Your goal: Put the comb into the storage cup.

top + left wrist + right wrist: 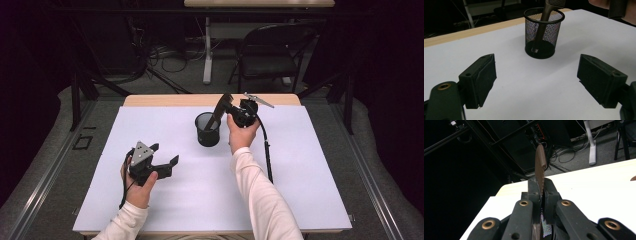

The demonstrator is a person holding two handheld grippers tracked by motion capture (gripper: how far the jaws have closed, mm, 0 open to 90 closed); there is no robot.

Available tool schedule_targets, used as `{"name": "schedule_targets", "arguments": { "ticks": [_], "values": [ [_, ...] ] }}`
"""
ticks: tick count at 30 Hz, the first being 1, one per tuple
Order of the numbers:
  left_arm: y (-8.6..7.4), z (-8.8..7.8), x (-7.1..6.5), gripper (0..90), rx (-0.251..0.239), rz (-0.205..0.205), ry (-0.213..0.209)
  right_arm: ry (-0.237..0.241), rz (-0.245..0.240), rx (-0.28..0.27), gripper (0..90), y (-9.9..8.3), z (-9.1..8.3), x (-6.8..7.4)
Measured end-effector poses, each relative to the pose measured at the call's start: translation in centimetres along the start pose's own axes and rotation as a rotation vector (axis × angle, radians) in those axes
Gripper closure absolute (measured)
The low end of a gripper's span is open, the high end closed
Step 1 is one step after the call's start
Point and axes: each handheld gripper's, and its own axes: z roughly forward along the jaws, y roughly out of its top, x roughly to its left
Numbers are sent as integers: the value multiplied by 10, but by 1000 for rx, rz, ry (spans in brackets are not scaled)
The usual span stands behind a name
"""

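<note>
Tabletop: a white sheet covers almost all of it; a strip of bare wood shows along the far edge. I work from the near edge, both forearms in pale sleeves.
Mesh cup: a black wire pen cup stands upright, slightly left of the middle and closer to the far edge than to the near one. In the left gripper view it stands straight ahead of my left claw, well apart from it.
Left claw: I hold it low over the sheet toward the near left corner, pointed at the cup. Its two black pads are spread wide with only bare white sheet between them.
Right claw: I hold it just above and to the right of the cup's rim, near the far edge. Its pads are pressed together, pinching the comb.
Comb: dark brown and slim, it leans with its lower end inside the cup, resting on the cup's bottom. In the right gripper view its toothed end sticks out past my clamped pads.
</note>
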Motion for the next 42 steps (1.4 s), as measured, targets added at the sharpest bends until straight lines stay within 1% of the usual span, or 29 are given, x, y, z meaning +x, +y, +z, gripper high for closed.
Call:
{"name": "schedule_targets", "arguments": {
  "ticks": [7, 14, 18, 19, 20, 25, 28, 31, 36, 38, 42],
  "values": [
    [0, 0, 0, 159, 0, 0, 1, -1, 13, -2, 873, 0, 0, -3],
    [0, 0, 0, 160, -1, -2, -3, 0, 42, 4, 872, 1, -1, -8],
    [0, 1, 0, 160, 2, -2, -2, 4, 64, -4, 871, 0, 0, -12],
    [0, 1, 0, 160, 3, -2, -1, 6, 64, 4, 871, 1, -1, -13],
    [0, 1, 0, 160, 3, -3, -2, 8, 76, 7, 871, 1, -1, -14],
    [-1, 1, 0, 159, 8, -2, 0, 9, 94, 2, 871, 0, -2, -19],
    [-1, 2, 0, 160, 7, 1, 2, 11, 97, 12, 870, 1, -3, -20],
    [-1, 2, 0, 160, 8, -1, 1, 12, 91, 8, 865, 0, -3, -20],
    [-1, 2, 0, 160, 7, -1, -1, 19, 91, 12, 806, 0, -3, -20],
    [-1, 1, 1, 160, 6, -1, -3, 22, 84, 10, 776, 0, -4, -20],
    [-1, 1, 1, 160, 7, -2, -2, 18, 88, 7, 704, 0, -4, -20]
  ]
}}
